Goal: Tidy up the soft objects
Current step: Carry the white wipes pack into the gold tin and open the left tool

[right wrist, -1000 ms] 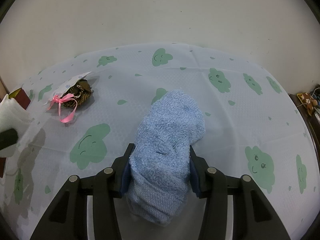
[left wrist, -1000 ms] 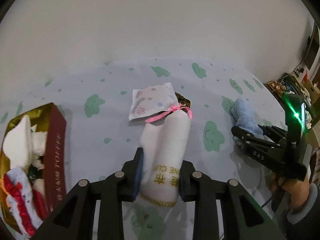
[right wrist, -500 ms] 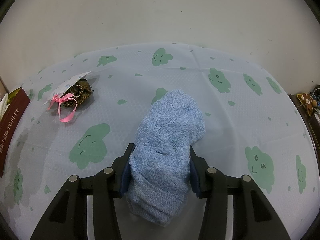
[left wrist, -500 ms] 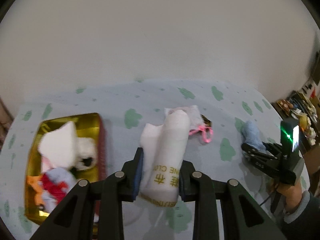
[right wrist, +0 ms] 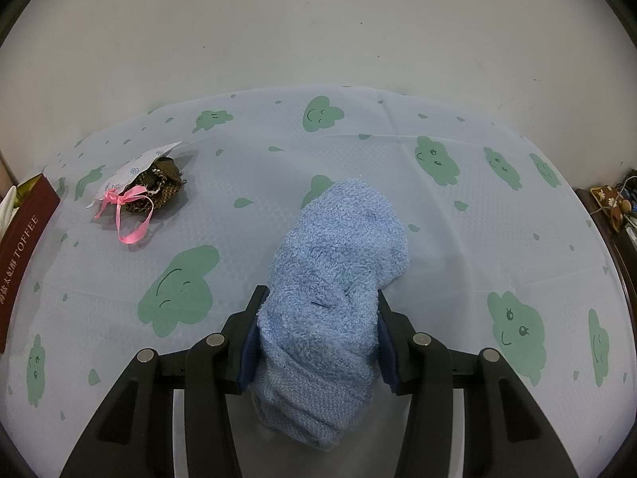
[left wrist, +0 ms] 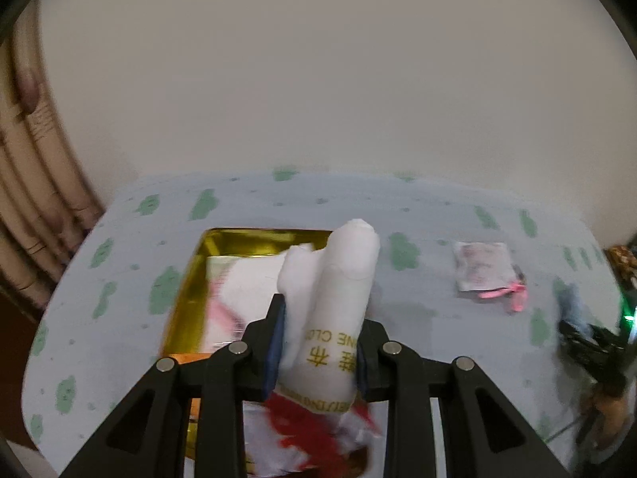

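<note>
My left gripper [left wrist: 318, 342] is shut on a rolled white cloth [left wrist: 338, 302] with gold lettering and holds it above the gold tin box [left wrist: 187, 286], which has white, red and orange soft items inside. My right gripper [right wrist: 316, 342] is shut on a rolled blue towel [right wrist: 338, 275] that rests on the tablecloth; it also shows far right in the left wrist view [left wrist: 585, 342]. A small pouch with a pink ribbon [right wrist: 153, 187] lies under a white sachet [right wrist: 131, 171] on the table.
The round table wears a pale blue cloth with green cloud faces [right wrist: 179, 290]. The box's dark red side [right wrist: 20, 247] reads TOFFEE at the left edge of the right wrist view. A wall stands behind the table. Clutter [right wrist: 613, 203] sits beyond the right edge.
My left gripper has swung left with the white cloth, from over the pouch to above the gold box. The right gripper and blue towel have not moved.
</note>
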`<action>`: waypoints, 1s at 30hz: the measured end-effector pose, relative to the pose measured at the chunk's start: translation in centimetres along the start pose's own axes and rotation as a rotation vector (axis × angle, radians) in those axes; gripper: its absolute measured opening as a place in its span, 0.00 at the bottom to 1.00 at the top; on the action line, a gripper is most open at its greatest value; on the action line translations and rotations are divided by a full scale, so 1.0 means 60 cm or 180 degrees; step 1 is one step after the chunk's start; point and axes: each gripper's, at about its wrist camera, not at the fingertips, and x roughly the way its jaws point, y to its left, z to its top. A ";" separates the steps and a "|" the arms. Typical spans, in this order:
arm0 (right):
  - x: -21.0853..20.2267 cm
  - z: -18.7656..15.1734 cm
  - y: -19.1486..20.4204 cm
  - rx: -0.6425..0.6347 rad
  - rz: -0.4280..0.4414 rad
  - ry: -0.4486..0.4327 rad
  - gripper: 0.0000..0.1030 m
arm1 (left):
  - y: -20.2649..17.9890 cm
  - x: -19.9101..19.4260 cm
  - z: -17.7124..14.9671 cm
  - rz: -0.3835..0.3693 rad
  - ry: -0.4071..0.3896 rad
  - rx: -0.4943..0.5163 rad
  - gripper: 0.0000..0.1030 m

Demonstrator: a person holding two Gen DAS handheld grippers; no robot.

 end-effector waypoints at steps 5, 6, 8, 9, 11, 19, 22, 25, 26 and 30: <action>0.000 0.000 0.001 0.0000 -0.0001 0.0001 0.44 | 0.036 0.019 0.001 0.0250 0.0035 -0.0035 0.28; 0.000 0.000 0.001 -0.0001 -0.0001 0.0001 0.44 | 0.041 0.023 0.001 0.0291 0.0051 -0.0041 0.28; 0.000 0.000 0.001 0.0000 0.0000 0.0002 0.44 | 0.051 0.033 0.002 0.0333 0.0072 -0.0063 0.28; 0.000 0.000 0.000 0.0000 0.0000 0.0002 0.44 | 0.053 0.036 0.003 0.0355 0.0073 -0.0070 0.28; 0.000 0.001 0.001 -0.0001 -0.0002 0.0002 0.44 | 0.058 0.045 0.006 0.0382 0.0099 -0.0082 0.28; 0.000 0.001 0.001 -0.0001 0.0000 0.0004 0.44 | 0.078 0.077 0.025 0.0494 0.0182 -0.0113 0.29; -0.001 0.001 0.001 -0.0001 0.0002 0.0005 0.44 | 0.082 0.088 0.023 0.0440 0.0272 -0.0137 0.31; -0.001 0.001 0.001 -0.0003 0.0000 0.0006 0.45 | 0.086 0.096 0.019 0.0428 0.0337 -0.0195 0.34; -0.001 0.001 0.001 -0.0002 0.0000 0.0006 0.45 | 0.089 0.099 0.017 0.0437 0.0380 -0.0228 0.34; -0.001 0.001 0.002 0.0000 -0.0002 0.0007 0.45 | 0.099 0.105 0.012 0.0368 0.0518 -0.0356 0.45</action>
